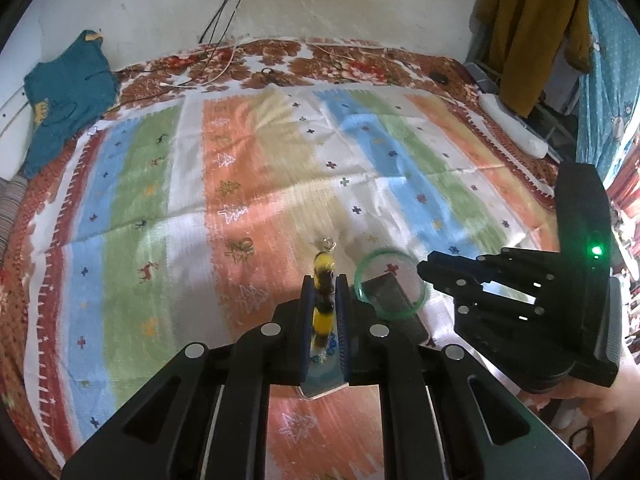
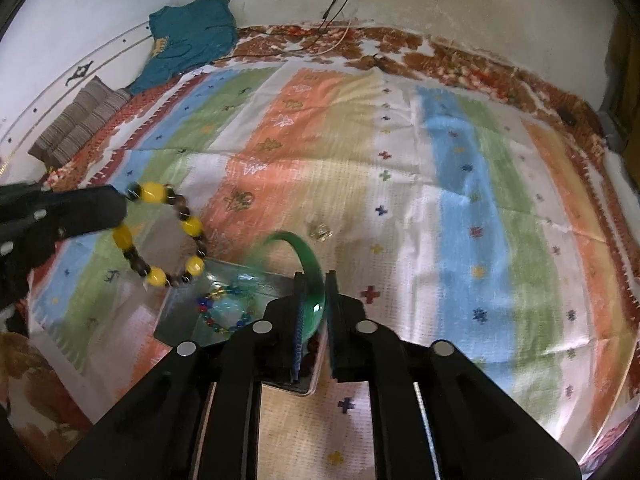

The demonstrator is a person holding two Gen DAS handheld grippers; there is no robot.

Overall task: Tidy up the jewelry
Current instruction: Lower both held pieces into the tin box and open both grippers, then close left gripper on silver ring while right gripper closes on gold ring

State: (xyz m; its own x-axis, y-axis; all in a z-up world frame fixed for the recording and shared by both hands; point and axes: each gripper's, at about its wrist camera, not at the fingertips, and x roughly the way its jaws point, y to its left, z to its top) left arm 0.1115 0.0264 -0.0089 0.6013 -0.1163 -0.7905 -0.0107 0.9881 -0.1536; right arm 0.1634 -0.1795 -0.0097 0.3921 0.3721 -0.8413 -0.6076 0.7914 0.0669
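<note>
My left gripper (image 1: 324, 280) is shut on a bracelet of yellow and dark beads (image 1: 323, 312), which stands upright between its pads. In the right wrist view that bracelet (image 2: 192, 224) hangs as a ring from the left gripper (image 2: 122, 204) above the tray's far left corner. My right gripper (image 2: 314, 278) is shut on a green translucent bangle (image 2: 310, 276), held on edge over the tray. From the left wrist view the bangle (image 1: 390, 284) shows as a hoop at the right gripper's (image 1: 424, 270) tip. The shiny flat tray (image 2: 176, 320) holds a bracelet of small coloured beads (image 2: 224, 308).
A striped cloth (image 2: 460, 200) covers the bed. One small clear ornament (image 2: 320, 232) lies on it just beyond the tray. At the back lie a teal garment (image 1: 68, 96) and cables (image 1: 224, 68). A white power strip (image 1: 512, 124) lies at the right edge. A hand (image 1: 600, 396) holds the right gripper.
</note>
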